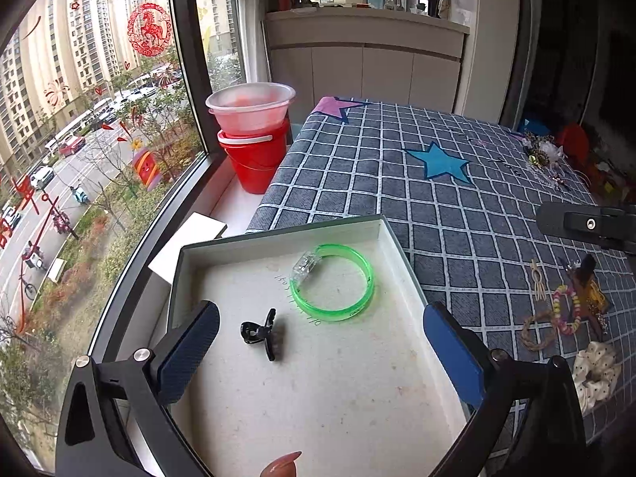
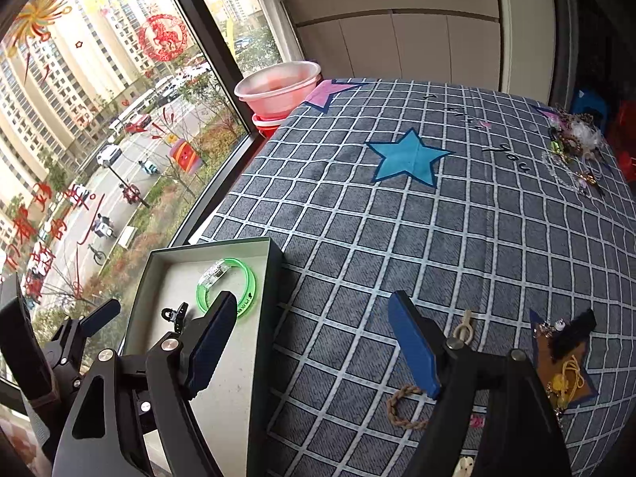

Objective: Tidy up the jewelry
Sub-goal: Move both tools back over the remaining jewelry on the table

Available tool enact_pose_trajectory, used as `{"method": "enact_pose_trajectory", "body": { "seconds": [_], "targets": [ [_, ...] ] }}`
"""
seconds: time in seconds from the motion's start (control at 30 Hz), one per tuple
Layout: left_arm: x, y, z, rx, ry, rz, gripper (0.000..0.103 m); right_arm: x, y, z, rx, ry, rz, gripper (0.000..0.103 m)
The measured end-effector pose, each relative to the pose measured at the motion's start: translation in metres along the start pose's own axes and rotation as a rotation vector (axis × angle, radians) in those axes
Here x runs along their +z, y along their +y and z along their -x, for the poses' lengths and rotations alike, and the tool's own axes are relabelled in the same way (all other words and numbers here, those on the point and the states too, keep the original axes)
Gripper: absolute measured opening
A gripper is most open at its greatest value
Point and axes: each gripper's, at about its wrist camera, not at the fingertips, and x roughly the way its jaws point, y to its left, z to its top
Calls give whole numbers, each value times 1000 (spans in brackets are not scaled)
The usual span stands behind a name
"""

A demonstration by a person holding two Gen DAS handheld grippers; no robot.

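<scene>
Box (image 1: 401, 254) holds two items: one green bangle (image 1: 332, 282), one black claw clip (image 1: 264, 334). Left tongs (image 1: 318, 357) and right tongs (image 2: 314, 353) both spread, empty.

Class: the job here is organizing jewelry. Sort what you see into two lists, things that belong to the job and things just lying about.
Belongs to the job:
box
green bangle
black hair clip
braided rope bracelet
beaded bracelet
polka-dot scrunchie
far jewelry pile

Just lying about:
red bucket
plastic basin
star-patterned cloth
</scene>
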Motion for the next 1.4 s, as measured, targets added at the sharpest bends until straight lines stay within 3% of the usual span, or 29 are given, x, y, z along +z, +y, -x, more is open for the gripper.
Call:
{"method": "enact_pose_trajectory", "body": {
  "seconds": [0.07, 0.17, 0.23, 0.33, 0.73, 0.97, 1.13, 1.4],
  "targets": [
    [1, -13, 2, -21, 2, -20, 103, -8, -19, 18, 6, -27, -40, 93],
    [3, -35, 1, -42, 19, -53, 103, -21, -49, 43, -8, -75, -91, 93],
    [3, -51, -1, -64, 26, -73, 103, -30, -69, 60, -29, -110, -122, 102],
    [2, -76, -5, -91, 54, -116, 103, -45, -99, 82, -68, -152, -170, 103],
    [-21, -169, -23, -163, 110, -412, 103, -115, -188, 100, -234, -26, -296, 103],
    [-28, -194, -41, -166, 139, -520, 103, -145, -181, 94, -177, 10, -313, 103],
    [-33, -205, -53, -177, 170, -548, 103, -160, -161, 75, -119, 53, -299, 103],
    [-33, -216, -62, -218, 203, -565, 103, -167, -144, 48, -117, 74, -298, 102]
  ]
}}
